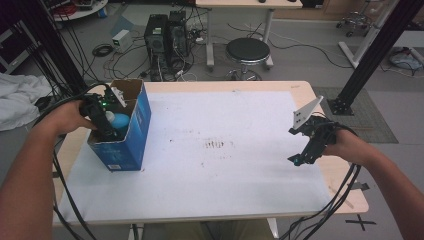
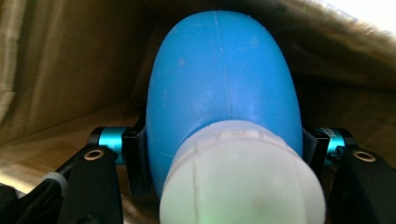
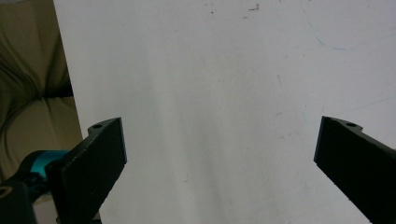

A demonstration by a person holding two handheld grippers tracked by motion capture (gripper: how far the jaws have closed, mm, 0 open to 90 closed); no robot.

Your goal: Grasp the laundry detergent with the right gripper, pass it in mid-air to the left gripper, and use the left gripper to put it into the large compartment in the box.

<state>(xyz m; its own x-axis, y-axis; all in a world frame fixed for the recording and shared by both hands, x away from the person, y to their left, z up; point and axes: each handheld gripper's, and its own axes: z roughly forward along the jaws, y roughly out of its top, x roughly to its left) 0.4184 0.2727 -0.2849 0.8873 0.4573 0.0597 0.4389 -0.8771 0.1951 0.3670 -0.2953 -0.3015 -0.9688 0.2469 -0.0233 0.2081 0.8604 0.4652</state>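
A blue bottle [image 2: 224, 79] with a white cap [image 2: 243, 177] sits between my left gripper's [image 2: 224, 149] jaws, which press on its two sides. In the high view that left gripper [image 1: 107, 125] reaches down into an open blue cardboard box [image 1: 135, 135] at the table's left, and the blue bottle [image 1: 121, 121] shows inside the box. Brown cardboard walls surround the bottle in the left gripper view. My right gripper [image 1: 302, 157] hovers over the right side of the white sheet [image 1: 215, 150]; its jaws stand wide apart with nothing between them in the right gripper view [image 3: 219, 163].
The box stands near the table's left edge with its flaps [image 1: 127, 87] up. The white sheet [image 3: 210, 70] covers most of the tabletop, with small brown marks [image 1: 217, 145] near its middle. Beyond the table stand a stool [image 1: 247, 50], computer towers [image 1: 165, 35] and black frame posts.
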